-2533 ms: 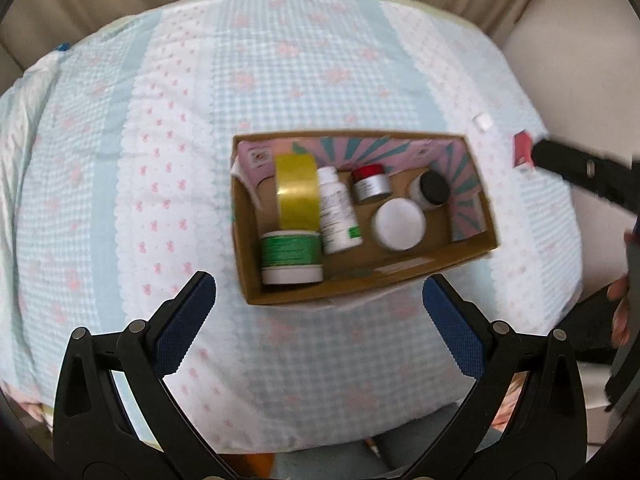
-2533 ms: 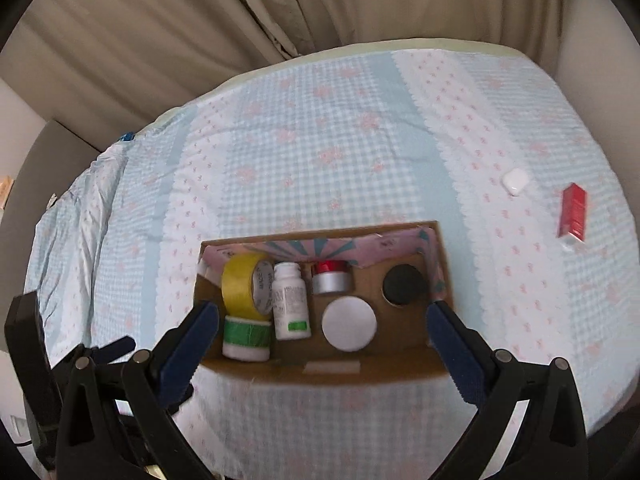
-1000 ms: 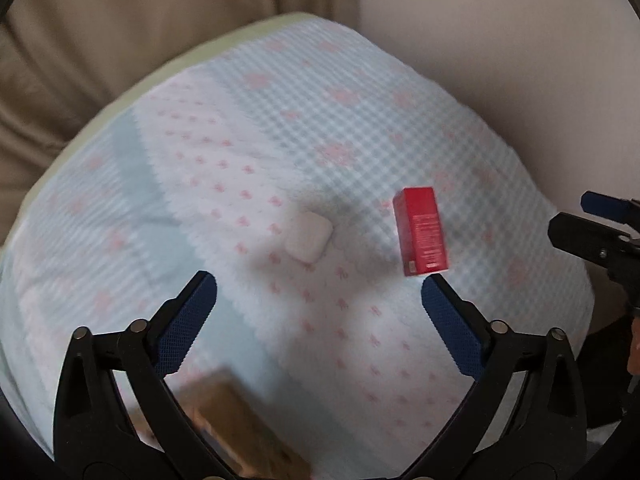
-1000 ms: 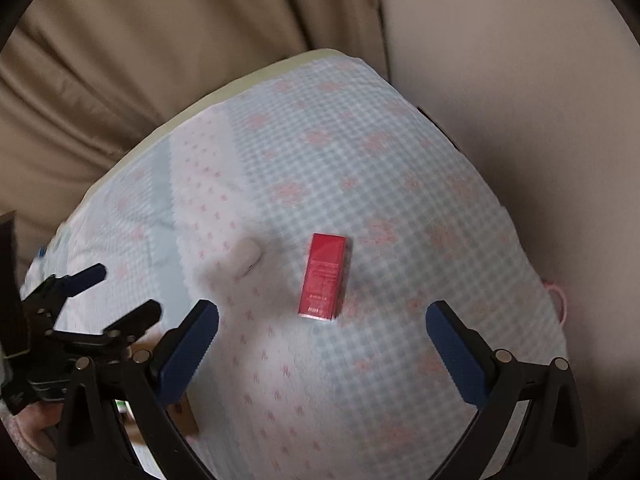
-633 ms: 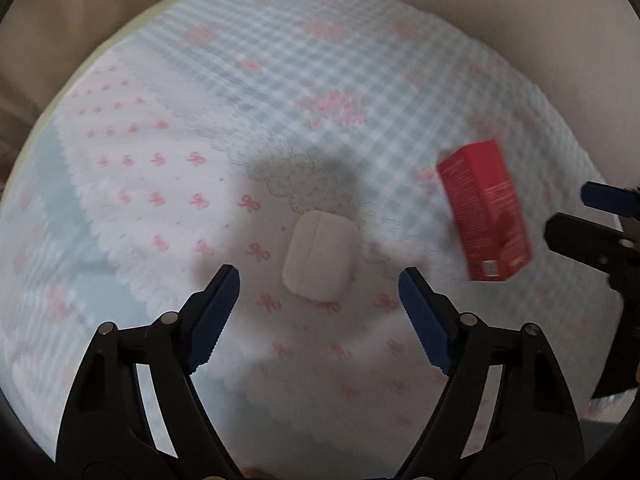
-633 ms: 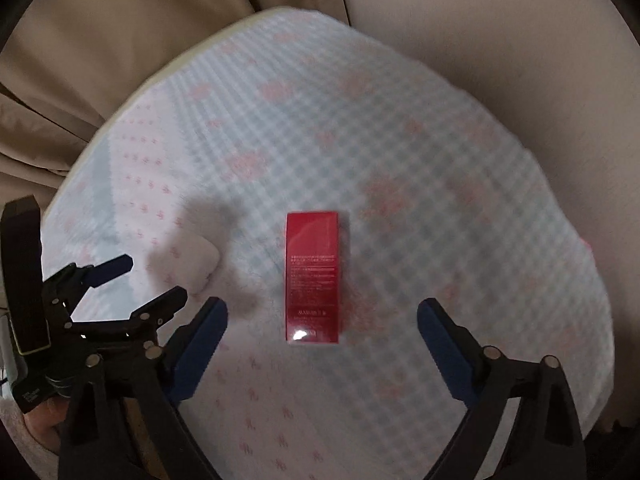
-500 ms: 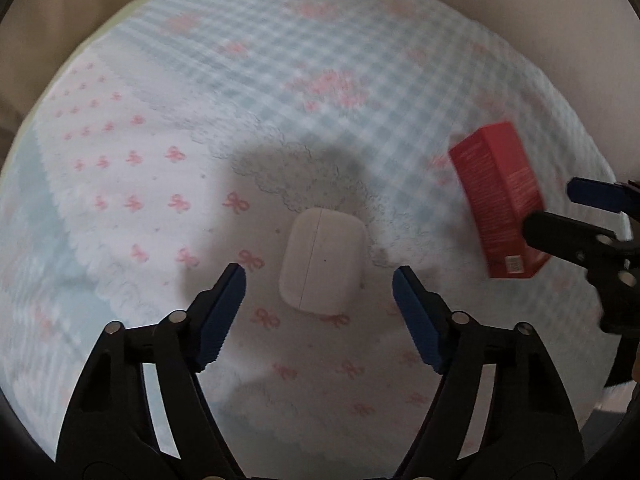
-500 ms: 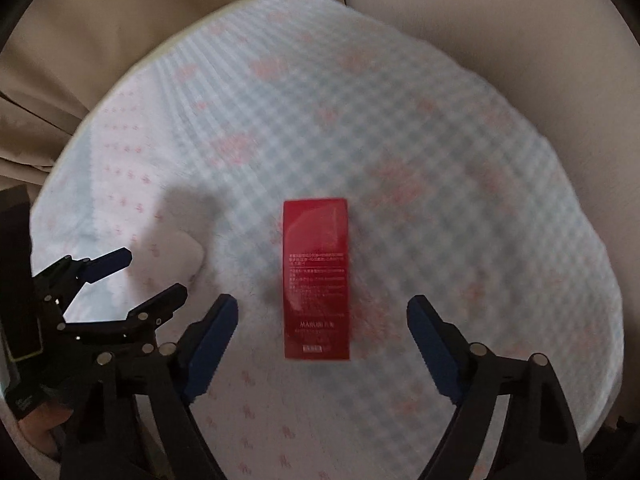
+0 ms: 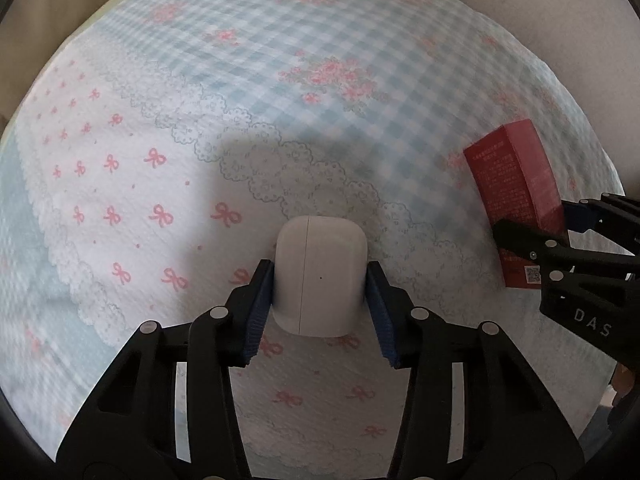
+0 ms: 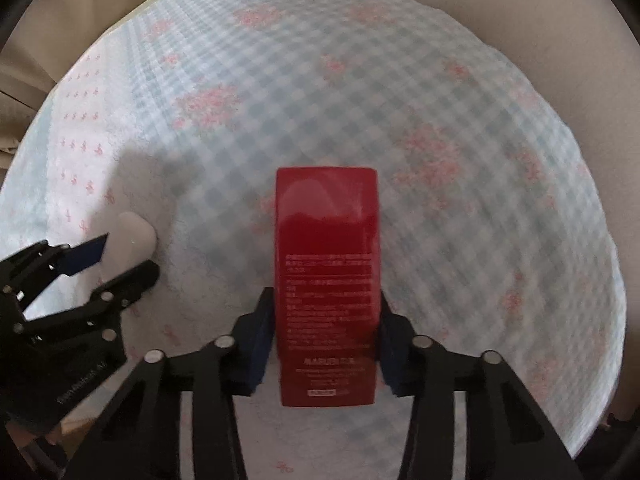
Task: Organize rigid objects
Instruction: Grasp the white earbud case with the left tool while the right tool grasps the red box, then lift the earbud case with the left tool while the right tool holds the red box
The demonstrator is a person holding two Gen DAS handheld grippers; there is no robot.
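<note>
While the left view alone shows the case (image 9: 320, 276) seam, both claws have just closed: left gripper (image 9: 320, 300) pinches the case, right gripper (image 10: 326, 336) clamps the box (image 10: 326, 280), which lies lengthwise along its fingers.

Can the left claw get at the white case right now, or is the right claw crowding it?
Yes, apparently: the left claw has just closed, pads against the white case. The right claw sits apart, closed on the red box.

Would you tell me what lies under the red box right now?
The red box rests on the checked tablecloth, clamped by the right tool. Cloth shows all around it; the patch directly beneath is covered by the box.
</note>
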